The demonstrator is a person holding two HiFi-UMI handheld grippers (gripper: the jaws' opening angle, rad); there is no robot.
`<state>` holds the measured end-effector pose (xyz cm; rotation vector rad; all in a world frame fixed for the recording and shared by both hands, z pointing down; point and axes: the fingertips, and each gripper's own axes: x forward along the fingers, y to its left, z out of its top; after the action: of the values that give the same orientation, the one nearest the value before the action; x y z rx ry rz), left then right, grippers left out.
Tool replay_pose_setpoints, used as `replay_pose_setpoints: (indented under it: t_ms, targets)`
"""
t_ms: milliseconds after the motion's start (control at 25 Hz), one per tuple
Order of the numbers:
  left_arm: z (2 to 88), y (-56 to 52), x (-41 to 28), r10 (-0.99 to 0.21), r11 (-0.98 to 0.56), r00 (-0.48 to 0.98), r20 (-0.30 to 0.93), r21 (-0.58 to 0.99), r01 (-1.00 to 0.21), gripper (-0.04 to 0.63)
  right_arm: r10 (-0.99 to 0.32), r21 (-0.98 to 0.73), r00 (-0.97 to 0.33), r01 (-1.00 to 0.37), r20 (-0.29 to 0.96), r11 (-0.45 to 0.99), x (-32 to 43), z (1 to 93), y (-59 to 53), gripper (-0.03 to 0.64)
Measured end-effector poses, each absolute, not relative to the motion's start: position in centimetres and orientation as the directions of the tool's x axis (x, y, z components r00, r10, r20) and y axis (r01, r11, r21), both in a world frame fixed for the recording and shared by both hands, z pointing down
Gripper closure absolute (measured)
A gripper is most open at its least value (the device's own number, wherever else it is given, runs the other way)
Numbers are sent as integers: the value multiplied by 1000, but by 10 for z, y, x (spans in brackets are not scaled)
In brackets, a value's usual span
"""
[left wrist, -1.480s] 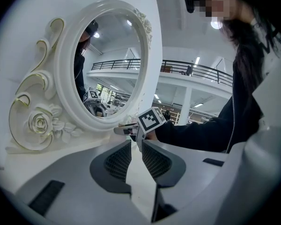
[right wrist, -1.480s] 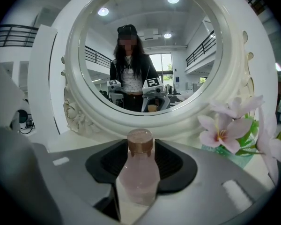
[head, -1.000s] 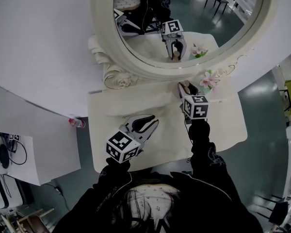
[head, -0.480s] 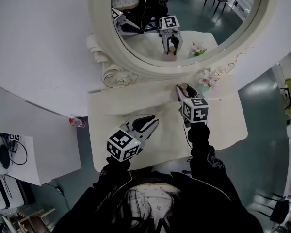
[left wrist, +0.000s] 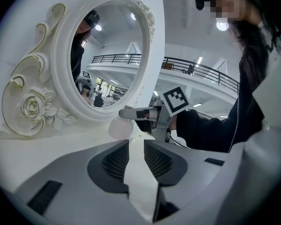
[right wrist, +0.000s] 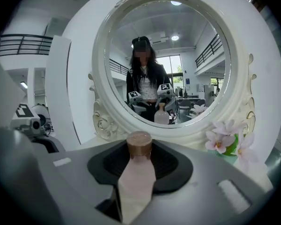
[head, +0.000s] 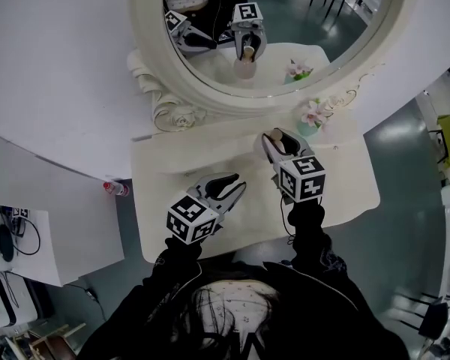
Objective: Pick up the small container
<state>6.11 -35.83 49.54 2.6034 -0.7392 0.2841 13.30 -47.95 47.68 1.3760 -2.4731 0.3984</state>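
The small container (right wrist: pixel 138 170) is a pale pink bottle with a brown cap (right wrist: pixel 139 144). My right gripper (right wrist: pixel 139 161) is shut on its body, and the cap stands up past the jaws. In the head view this gripper (head: pixel 274 145) holds the container (head: pixel 278 142) above the white table (head: pixel 345 193), in front of the mirror. In the left gripper view the container (left wrist: pixel 119 128) hangs under the right gripper (left wrist: pixel 140 114). My left gripper (head: pixel 236 184) is low at the table's front left. Its jaws (left wrist: pixel 136 156) are opening, a narrow gap apart, with nothing between them.
A large oval mirror in an ornate white frame (head: pixel 210 88) stands at the back of the table and reflects both grippers. A small pot of pink flowers (head: pixel 313 116) sits by the frame's right foot, close to the right gripper. The table's front edge is under my arms.
My right gripper has drifted a little left and toward me with the container still in it. The left gripper has stayed in place.
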Motion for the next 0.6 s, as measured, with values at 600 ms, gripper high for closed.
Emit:
replay_pose_setpoints:
  t_ms: [600]
  targets:
    - [497, -337, 78, -422, -765, 863, 277, 401, -503, 428, -758, -101, -584, -806, 292, 583, 118, 415, -407, 471]
